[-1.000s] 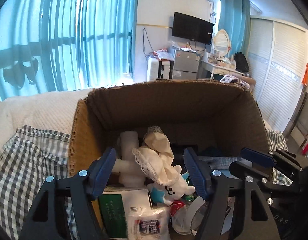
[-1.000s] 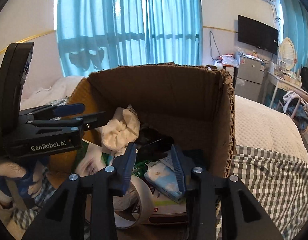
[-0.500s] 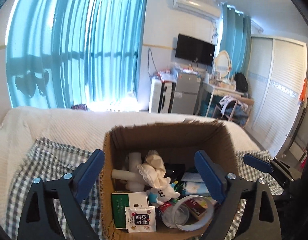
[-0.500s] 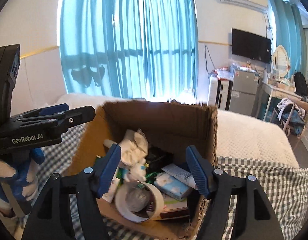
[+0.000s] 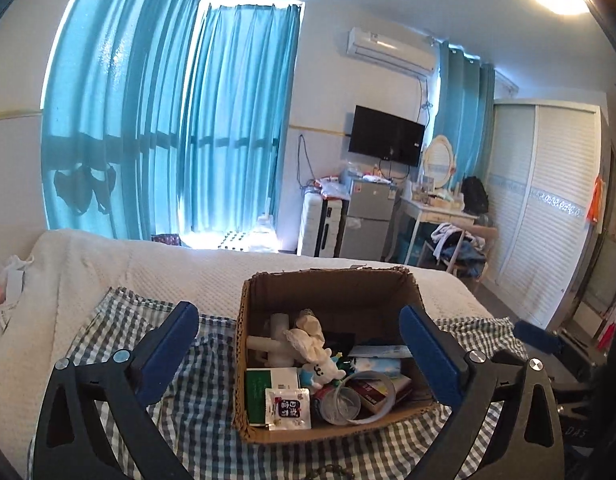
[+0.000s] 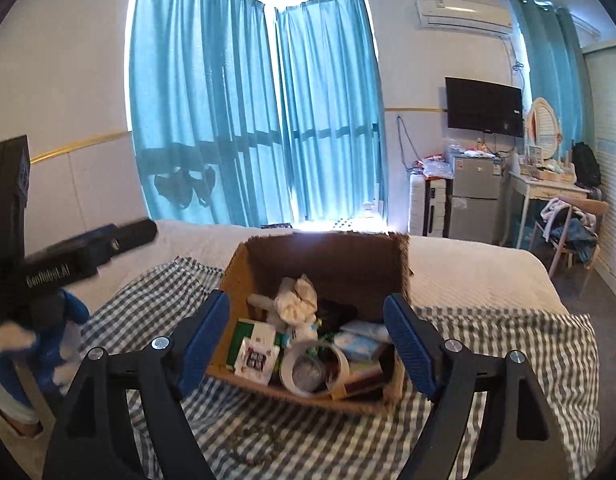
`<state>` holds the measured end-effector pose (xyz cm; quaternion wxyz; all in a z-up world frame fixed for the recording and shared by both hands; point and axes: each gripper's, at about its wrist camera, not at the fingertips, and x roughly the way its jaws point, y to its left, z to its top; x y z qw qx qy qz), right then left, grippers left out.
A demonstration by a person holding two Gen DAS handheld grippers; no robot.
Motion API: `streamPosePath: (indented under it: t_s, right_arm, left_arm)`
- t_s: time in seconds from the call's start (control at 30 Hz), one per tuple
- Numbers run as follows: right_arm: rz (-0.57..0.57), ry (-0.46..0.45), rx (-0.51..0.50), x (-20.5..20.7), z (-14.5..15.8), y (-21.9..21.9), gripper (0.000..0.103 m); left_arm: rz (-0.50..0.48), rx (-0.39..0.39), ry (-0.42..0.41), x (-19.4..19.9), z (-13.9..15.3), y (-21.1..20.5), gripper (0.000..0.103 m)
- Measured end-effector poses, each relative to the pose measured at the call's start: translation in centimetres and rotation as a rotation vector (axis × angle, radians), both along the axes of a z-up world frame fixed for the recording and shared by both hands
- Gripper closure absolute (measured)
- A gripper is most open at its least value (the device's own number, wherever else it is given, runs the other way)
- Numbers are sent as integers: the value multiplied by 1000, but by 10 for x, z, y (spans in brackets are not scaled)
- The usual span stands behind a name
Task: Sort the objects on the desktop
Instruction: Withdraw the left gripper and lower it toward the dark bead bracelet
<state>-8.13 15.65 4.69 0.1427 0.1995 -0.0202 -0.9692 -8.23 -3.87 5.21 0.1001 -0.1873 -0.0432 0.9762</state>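
Two grippers are seen, each held wide apart with nothing between its blue pads. The left gripper (image 5: 299,354) is raised above and in front of an open cardboard box (image 5: 328,288), its fingers framing the box from either side without touching it. The right gripper (image 6: 305,344) is likewise spread wide and empty, held above the near edge of the same box; in its view the left gripper's black body, marked with white lettering, is seen at the left, gripped by a blue-and-white gloved hand (image 6: 47,332).

The box is set on a grey-and-white checked cloth (image 5: 203,400), which is spread over a white textured bedspread (image 5: 147,264). The box is filled with the objects to be sorted. A green-and-white carton (image 5: 269,392) is stood against the near left corner, with a small white sachet (image 5: 287,408) leaned on it. A roll of clear tape (image 5: 360,398) is laid toward the near right, just beside a small white plush toy (image 5: 318,368). Behind the plush, a cream lace-trimmed cloth (image 5: 305,330) is draped over a white pipe fitting (image 5: 273,340) toward the far left corner. A pale blue tissue pack (image 5: 378,364) is lodged by the right wall, and a dark object behind it cannot be identified.

Beyond the bed, turquoise curtains (image 5: 167,120), a wall-mounted television (image 5: 386,136) and a small grey fridge (image 5: 366,220) are visible.
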Motion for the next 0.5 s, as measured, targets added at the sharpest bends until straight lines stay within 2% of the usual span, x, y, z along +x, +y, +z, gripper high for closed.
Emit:
streamPosePath:
  t_s: [0.17,0.3,0.4,0.5]
  right_arm:
    - [-37,14,-10,23,-11,12,21]
    - [-54,30,-39,35,-18,14,16]
    - [-51,43,-14,46,-32,4,16]
    - [-44,52,8,55,-46,-1,14]
  left_arm:
    - [20,5,10,19,-10,-5,0]
    - [35,28,16,33,-21,-10,0]
    - [66,20,16,41,-36,-9,0]
    - [61,0,-23,41,-52,-4,0]
